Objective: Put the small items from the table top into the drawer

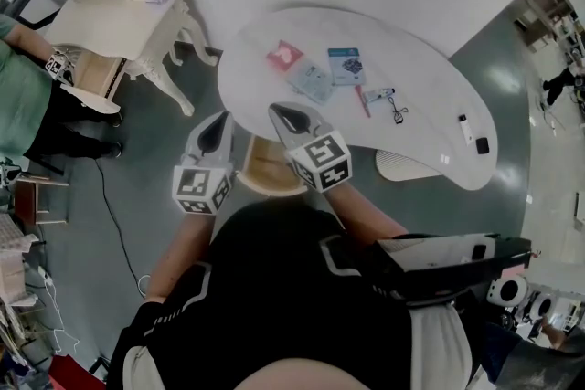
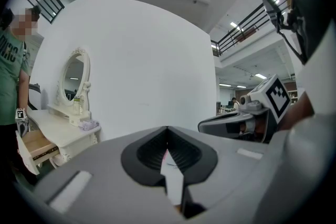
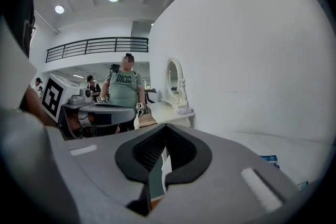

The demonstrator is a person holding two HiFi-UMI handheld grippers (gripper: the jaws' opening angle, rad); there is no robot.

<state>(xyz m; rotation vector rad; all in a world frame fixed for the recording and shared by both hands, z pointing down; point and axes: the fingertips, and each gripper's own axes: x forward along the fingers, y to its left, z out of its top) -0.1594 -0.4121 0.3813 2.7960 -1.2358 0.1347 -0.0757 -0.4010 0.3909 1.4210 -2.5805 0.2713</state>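
Small items lie on the white curved table (image 1: 274, 27): a red packet (image 1: 285, 56), a pale blue packet (image 1: 311, 82), a blue card (image 1: 346, 66), a red pen (image 1: 363, 101), a small pair of scissors (image 1: 398, 112), and a white piece (image 1: 465, 128) with a black piece (image 1: 482, 145) at the right end. A tan open drawer (image 1: 270, 169) shows under the table's near edge. My left gripper (image 1: 219, 121) (image 2: 167, 130) hangs shut and empty off the table's left edge. My right gripper (image 1: 283, 112) (image 3: 166, 127) is shut and empty over the near edge, short of the items.
A cream dressing table with an oval mirror (image 1: 110, 5) (image 2: 73, 126) stands at the left, one drawer pulled out (image 2: 35, 145). A person in a green shirt (image 1: 18, 78) (image 3: 124, 92) stands beside it. A white ribbed bin (image 1: 402, 164) sits under the table's right part.
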